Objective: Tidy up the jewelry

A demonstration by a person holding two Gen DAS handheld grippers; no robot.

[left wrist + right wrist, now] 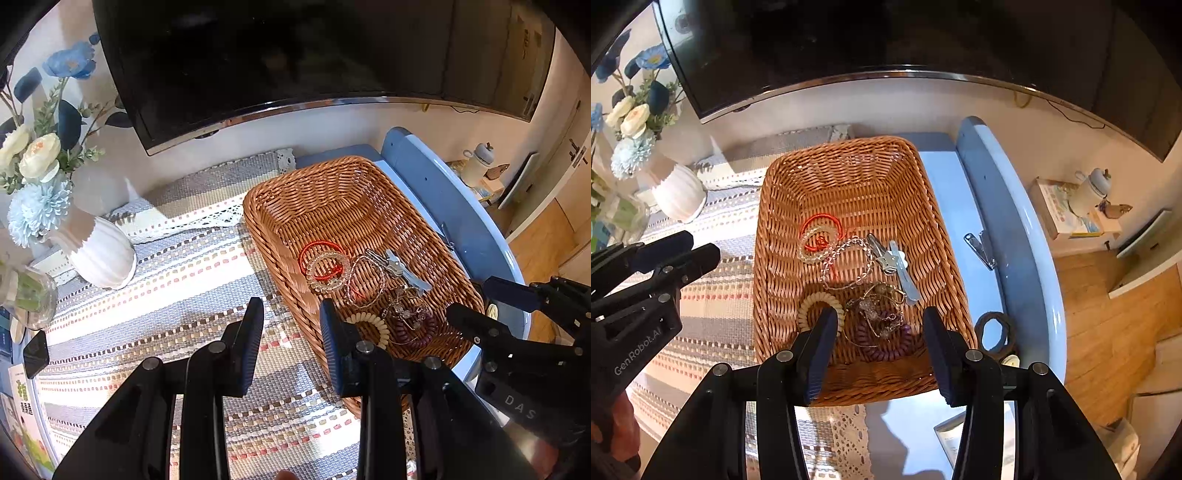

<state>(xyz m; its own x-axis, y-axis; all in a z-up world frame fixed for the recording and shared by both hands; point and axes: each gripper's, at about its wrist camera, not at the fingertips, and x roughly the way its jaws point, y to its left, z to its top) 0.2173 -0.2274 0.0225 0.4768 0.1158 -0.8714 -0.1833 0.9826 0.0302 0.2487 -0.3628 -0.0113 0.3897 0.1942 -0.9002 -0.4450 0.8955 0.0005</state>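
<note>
Striped woven cloth covers the bench, with a dark television hanging behind it. Far left stands a white ribbed vase of blue and cream flowers, kept back from the working area.

Next comes the left claw, jaws apart and empty, hovering over the cloth by the near-left rim of the wicker basket. It looks parked there, leaving the basket free for the other hand.

Inside the basket lies the jewelry, gathered in the near half, probably dropped in as one heap. From the left: a red cord bracelet overlapped by a clear beaded bracelet; a cream spiral hair tie near the front; a pale bead chain looping through the middle; a tangle of thin gold chains lying on a purple spiral tie; then silver hair clips and a pale long clip.

The right claw hangs over the basket's near wall, jaws spread wide, holding nothing, seemingly lined up on the purple tie and chains.

Right of the basket, on the bare blue bench top, lie nail clippers and a dark ring-shaped band, both outside the basket and probably unsorted.
</note>
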